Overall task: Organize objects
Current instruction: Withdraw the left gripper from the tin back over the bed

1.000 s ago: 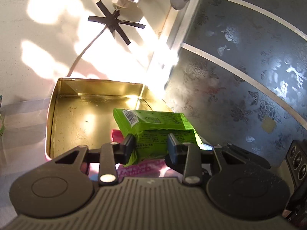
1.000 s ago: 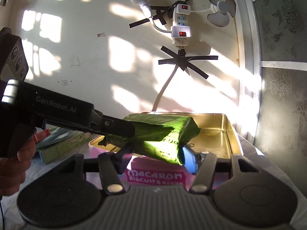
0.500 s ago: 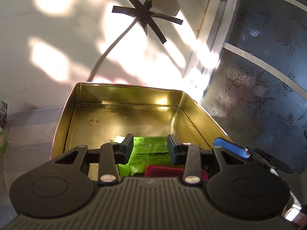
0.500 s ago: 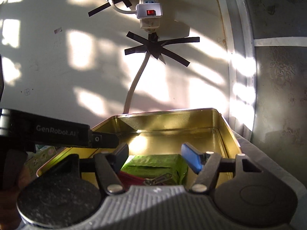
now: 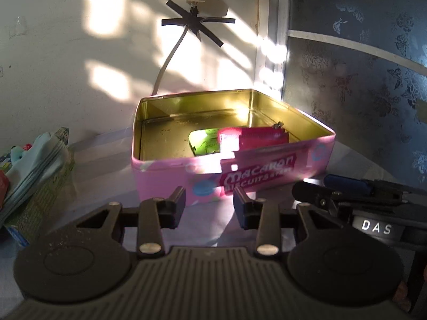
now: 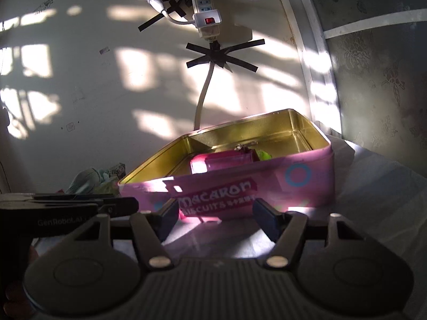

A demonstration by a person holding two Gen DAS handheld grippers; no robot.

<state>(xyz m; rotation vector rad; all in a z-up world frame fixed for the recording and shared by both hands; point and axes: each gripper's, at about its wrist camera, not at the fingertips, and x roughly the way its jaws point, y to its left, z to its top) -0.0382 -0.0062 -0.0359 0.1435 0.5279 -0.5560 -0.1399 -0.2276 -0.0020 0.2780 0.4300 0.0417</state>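
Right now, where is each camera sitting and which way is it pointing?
Left wrist: on the left gripper, in front of the pink tin, looking into it at the green packet and red pouch; its own open fingers show, with the right gripper alongside.
Right wrist: on the right gripper, lower down, facing the tin's pink front; open fingers show, with the left gripper alongside.
Shared: tin, red pouch, taped wall cable.

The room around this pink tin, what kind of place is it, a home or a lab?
Most likely a lived-in home, not a lab. A power strip is taped to a scuffed plaster wall, a patterned frosted-glass door stands to the right, and the biscuit tin sits on a cloth-covered surface.
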